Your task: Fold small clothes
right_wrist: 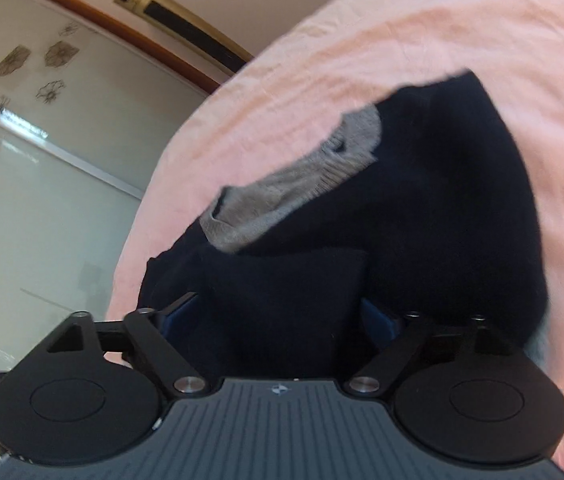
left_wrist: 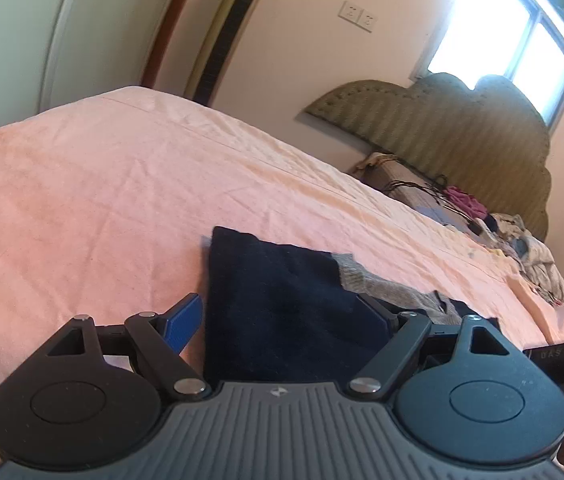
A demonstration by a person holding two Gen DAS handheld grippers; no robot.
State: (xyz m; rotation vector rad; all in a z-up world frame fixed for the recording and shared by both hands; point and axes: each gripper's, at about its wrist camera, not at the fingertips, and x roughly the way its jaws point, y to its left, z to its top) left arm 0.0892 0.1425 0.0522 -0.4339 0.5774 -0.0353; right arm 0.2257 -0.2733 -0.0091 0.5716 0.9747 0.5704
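Left wrist view, bottom of frame: left hand-held gripper (left_wrist: 282, 316) has its blue fingers spread wide, with the dark navy garment (left_wrist: 278, 304) lying in the gap between them. No pinch on the fabric shows; the jaws stand apart. Judgement: the tool is either lining up on an edge or has just let a fold go.

Right wrist view, bottom of frame: right hand-held gripper (right_wrist: 282, 312) is likewise spread, its fingers flanking a raised fold of the same navy garment (right_wrist: 442, 208). Whether the pads touch cloth cannot be told; no clamp is evident.

Mid frame: a grey ribbed sock (right_wrist: 294, 184) rests on top of the navy piece, crossing toward upper right. The task items sit on the pink bed sheet (left_wrist: 122, 184), at the near edge of the bed, probably kept close for reach with both tools.

Far, right side of the left view: an unsorted heap of clothes (left_wrist: 534, 252) lies near the green headboard (left_wrist: 442, 132). No basket or bin is visible; the bed alone carries the laundry. A gold tower fan (left_wrist: 226, 32) stands by the wall.
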